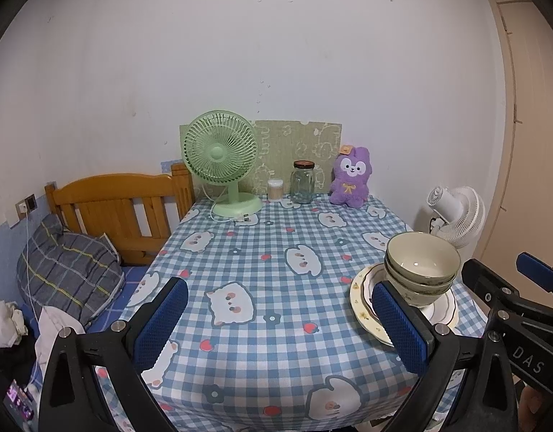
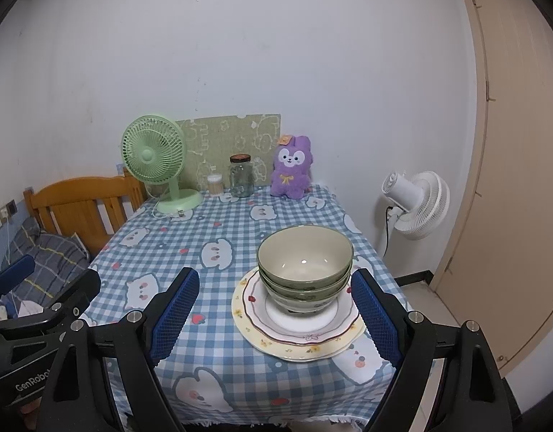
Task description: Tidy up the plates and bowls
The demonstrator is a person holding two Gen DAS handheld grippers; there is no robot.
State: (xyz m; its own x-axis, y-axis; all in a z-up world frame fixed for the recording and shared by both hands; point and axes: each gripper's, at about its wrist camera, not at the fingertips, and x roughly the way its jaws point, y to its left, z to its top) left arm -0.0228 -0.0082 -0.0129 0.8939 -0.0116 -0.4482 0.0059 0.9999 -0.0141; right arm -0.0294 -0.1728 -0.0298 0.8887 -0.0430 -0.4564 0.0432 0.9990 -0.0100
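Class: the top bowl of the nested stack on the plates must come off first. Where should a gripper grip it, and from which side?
Grip the top bowl by its rim, one finger inside and one outside, coming down from above on the near side. The bowl sits upright, its rim stands clear of the bowls beneath, and its lower wall is nested out of reach. The right gripper seems nearest.

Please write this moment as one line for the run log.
left gripper: open, empty | right gripper: open, empty | bowls: nested stack on plates | tablecloth: under the plates
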